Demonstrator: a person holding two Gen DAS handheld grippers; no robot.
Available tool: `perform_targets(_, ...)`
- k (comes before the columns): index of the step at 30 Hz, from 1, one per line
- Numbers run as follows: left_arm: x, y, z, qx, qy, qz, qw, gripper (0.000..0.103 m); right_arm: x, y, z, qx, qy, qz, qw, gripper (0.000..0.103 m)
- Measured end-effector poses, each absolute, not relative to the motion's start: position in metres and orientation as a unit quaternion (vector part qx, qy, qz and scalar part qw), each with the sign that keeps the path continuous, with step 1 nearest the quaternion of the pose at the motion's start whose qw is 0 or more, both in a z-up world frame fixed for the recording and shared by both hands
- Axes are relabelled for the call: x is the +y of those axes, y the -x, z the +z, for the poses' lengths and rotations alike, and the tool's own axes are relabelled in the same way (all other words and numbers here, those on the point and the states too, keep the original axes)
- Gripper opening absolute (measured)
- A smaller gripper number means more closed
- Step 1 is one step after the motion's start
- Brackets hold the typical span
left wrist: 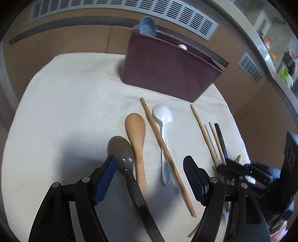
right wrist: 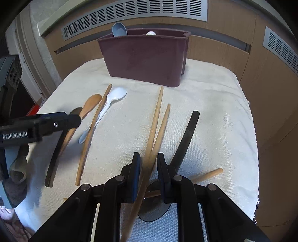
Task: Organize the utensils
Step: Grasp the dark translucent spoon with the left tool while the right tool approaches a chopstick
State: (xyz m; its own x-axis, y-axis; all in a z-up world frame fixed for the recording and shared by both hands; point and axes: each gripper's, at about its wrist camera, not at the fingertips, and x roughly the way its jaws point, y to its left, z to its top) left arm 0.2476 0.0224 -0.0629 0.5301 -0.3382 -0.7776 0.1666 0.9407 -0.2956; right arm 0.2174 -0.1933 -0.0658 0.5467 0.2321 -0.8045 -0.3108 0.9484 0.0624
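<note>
A maroon utensil holder (left wrist: 167, 74) (right wrist: 145, 59) stands at the back of the white cloth (left wrist: 65, 104), with a blue spoon (right wrist: 119, 29) in it. My left gripper (left wrist: 149, 176) is open low over the cloth. Between its fingers lie the handles of a dark spoon (left wrist: 121, 150), a wooden spoon (left wrist: 135, 126), a white plastic spoon (left wrist: 162, 113) and one chopstick (left wrist: 162, 147). My right gripper (right wrist: 148, 167) is shut on a pair of wooden chopsticks (right wrist: 158, 119) that point toward the holder.
A black-handled utensil (right wrist: 188, 134) lies just right of the held chopsticks, its head under my right gripper. Another wooden stick (right wrist: 210, 174) lies across at the right. Wood panels and vent grilles (right wrist: 134, 11) rise behind the table. The cloth's frayed edge (right wrist: 256, 186) is at the right.
</note>
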Motion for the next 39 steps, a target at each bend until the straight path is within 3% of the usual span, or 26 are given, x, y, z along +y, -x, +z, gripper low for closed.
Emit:
perform_targets(6,0.032,-0.249,-0.071,0.482,0.064,-0.109,0.867,0.048,-0.206,-0.219,-0.062,0.442,0.03,0.152,0.883,0.018)
perform_targets(11,0.034,-0.257,-0.073,0.483,0.064,-0.111,0.866,0.038,-0.214,-0.219,-0.062,0.443,0.02,0.146,0.884,0.018)
perform_targets(18,0.048,-0.247,-0.074,0.484,-0.029,-0.08,0.871,0.038,-0.213,-0.218,-0.061,0.444,0.023,0.143,0.884,0.018)
perform_targets(27,0.074,-0.24,-0.073,0.495,0.03,-0.083,0.864,0.04,-0.193,-0.256,-0.077,0.492,-0.001,0.129,0.861,0.018)
perform_targets(28,0.074,-0.24,-0.072,0.498,0.037,-0.084,0.862,0.041,-0.189,-0.257,-0.077,0.488,0.009,0.127,0.864,0.012)
perform_targets(32,0.078,-0.248,-0.07,0.511,0.072,-0.08,0.853,0.041,-0.187,-0.251,-0.068,0.475,0.01,0.142,0.868,0.008)
perform_targets(39,0.053,-0.265,-0.074,0.508,0.021,-0.051,0.86,0.042,-0.198,-0.229,-0.048,0.441,0.015,0.14,0.886,0.008)
